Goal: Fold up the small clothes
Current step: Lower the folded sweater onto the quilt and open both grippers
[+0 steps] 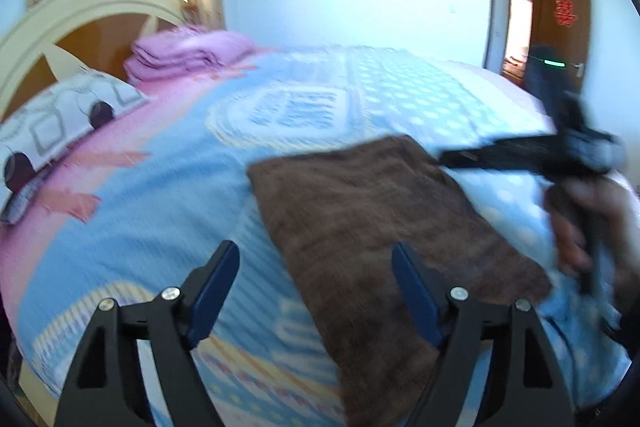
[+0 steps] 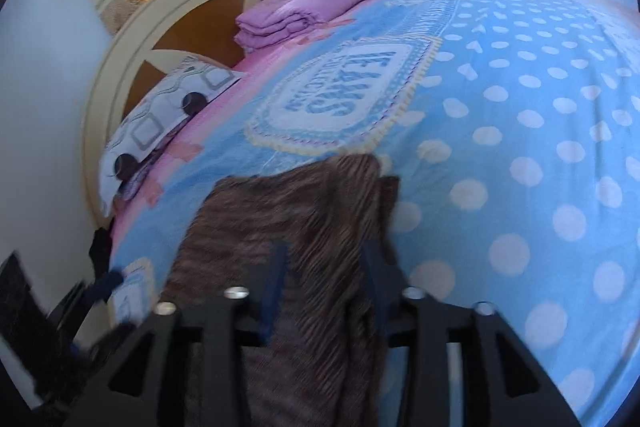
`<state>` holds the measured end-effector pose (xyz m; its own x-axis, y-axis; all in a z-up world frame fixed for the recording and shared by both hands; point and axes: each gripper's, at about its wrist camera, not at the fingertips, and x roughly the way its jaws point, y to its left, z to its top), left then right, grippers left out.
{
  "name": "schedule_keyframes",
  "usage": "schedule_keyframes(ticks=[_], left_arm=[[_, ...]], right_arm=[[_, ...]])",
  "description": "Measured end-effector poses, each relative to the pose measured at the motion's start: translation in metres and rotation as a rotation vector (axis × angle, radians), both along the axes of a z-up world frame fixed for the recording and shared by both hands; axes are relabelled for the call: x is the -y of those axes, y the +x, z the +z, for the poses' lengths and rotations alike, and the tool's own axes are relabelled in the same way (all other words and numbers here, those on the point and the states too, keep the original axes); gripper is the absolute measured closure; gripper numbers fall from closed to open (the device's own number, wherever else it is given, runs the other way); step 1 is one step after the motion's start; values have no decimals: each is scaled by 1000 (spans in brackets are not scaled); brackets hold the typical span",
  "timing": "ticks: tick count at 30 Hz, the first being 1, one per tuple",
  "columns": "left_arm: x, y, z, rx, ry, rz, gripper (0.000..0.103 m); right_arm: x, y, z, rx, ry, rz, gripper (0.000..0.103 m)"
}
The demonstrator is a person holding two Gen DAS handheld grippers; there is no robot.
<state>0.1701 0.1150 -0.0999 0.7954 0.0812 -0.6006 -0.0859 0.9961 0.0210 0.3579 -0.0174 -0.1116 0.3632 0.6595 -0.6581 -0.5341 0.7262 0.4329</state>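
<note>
The brown towel (image 1: 384, 227) lies flat on the bed (image 1: 160, 227) near its front edge — the left gripper (image 1: 316, 267) spread wide above its corner, the right gripper (image 2: 326, 267) parted over it, pinching nothing.

brown towel (image 1: 384, 227): 1 | pink folded blanket (image 1: 188, 53): 1 | pillow (image 1: 60, 123): 1

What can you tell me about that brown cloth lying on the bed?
The brown cloth looks like a small terry towel, fuzzy and ribbed, plain dark brown with no print. It lies spread roughly flat as a rectangle on the blue dotted bedspread, one end running toward the near edge of the bed. In the right wrist view it passes between that tool's fingers, which stand apart around it; blur hides whether they touch it. Its folded state is hard to judge.
</note>
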Motion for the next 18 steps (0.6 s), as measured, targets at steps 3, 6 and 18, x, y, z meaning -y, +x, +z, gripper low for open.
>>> schedule_keyframes(ticks=[3, 6, 18], left_arm=[[-9, 24, -20, -25, 77, 70, 22], [-19, 30, -38, -64, 34, 93, 21], [-1, 32, -46, -79, 106, 141, 8]], right_arm=[[4, -33, 4, 45, -5, 14, 53], [-4, -67, -1, 83, -69, 94, 55], [4, -79, -27, 123, -247, 55, 88]])
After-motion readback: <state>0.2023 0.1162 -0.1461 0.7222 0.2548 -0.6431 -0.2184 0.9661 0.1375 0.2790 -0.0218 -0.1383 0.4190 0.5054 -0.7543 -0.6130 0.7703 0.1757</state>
